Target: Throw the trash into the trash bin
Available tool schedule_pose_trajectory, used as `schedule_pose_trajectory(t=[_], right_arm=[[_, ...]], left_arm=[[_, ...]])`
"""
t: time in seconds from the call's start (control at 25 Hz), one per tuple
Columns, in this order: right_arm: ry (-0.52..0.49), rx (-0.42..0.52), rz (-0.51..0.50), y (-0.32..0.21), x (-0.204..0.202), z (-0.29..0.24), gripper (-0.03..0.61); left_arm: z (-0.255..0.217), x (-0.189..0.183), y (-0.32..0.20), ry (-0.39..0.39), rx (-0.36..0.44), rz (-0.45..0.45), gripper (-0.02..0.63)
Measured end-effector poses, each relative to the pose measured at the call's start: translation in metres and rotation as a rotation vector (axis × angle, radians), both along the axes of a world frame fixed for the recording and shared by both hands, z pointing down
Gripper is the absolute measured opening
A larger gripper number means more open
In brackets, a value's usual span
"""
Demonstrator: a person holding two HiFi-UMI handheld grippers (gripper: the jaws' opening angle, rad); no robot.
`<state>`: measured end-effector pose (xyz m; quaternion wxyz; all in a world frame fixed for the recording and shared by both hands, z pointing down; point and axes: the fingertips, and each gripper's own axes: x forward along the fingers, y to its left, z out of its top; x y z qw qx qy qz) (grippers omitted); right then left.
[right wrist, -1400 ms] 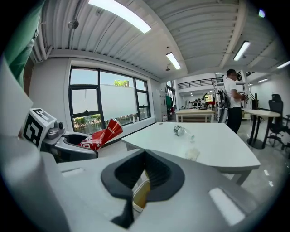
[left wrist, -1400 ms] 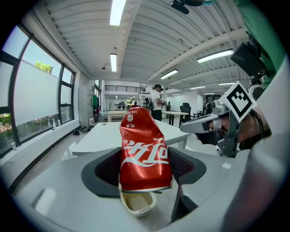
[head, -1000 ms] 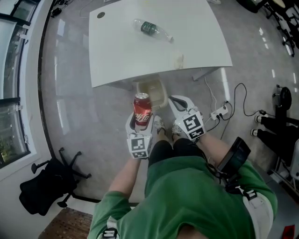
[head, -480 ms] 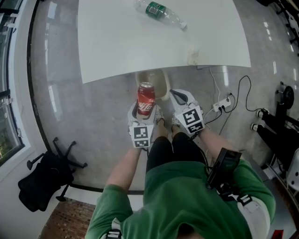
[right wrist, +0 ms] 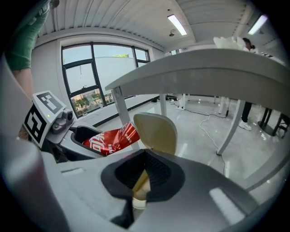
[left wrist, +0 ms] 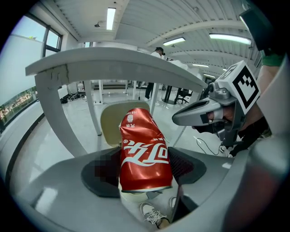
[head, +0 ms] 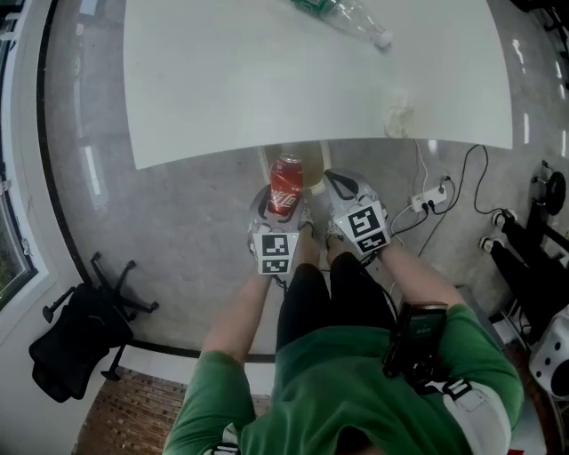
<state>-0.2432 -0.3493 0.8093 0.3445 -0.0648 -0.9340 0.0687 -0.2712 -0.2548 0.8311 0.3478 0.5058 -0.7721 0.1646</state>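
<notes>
My left gripper (head: 284, 197) is shut on a dented red soda can (head: 286, 184), held upright just below the near edge of the white table (head: 249, 89). In the left gripper view the can (left wrist: 144, 154) fills the space between the dark pads. Right behind it stands a beige trash bin (head: 314, 172) with its lid (left wrist: 111, 123) raised, mostly hidden under the table. My right gripper (head: 336, 185) hangs beside the can, jaws shut and empty; its view shows the lid (right wrist: 156, 131) just ahead. A clear plastic bottle (head: 348, 14) and a crumpled paper wad (head: 398, 114) lie on the table.
Table legs (left wrist: 59, 118) stand left of the bin. A power strip with cables (head: 428, 201) lies on the floor to the right. A black office chair (head: 80, 322) lies tipped at the lower left. The person's white shoes (head: 307, 233) are just below the grippers.
Both grippers and the can have moved forward to the table's near edge, closer to the bin. The table now covers more of the bin in the head view.
</notes>
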Motion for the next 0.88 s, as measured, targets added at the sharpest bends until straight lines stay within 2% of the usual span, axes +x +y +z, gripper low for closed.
schedule_pose_trajectory(t=[0.6, 0.88], right_arm=[[0.042, -0.006, 0.018, -0.003, -0.022, 0.121, 0.003], [0.049, -0.007, 0.038, -0.004, -0.026, 0.156, 0.003]], left_arm=[[0.128, -0.014, -0.002, 0.037, -0.078, 0.042, 0.327], [0.161, -0.017, -0.009, 0.021, -0.076, 0.078, 0.327]])
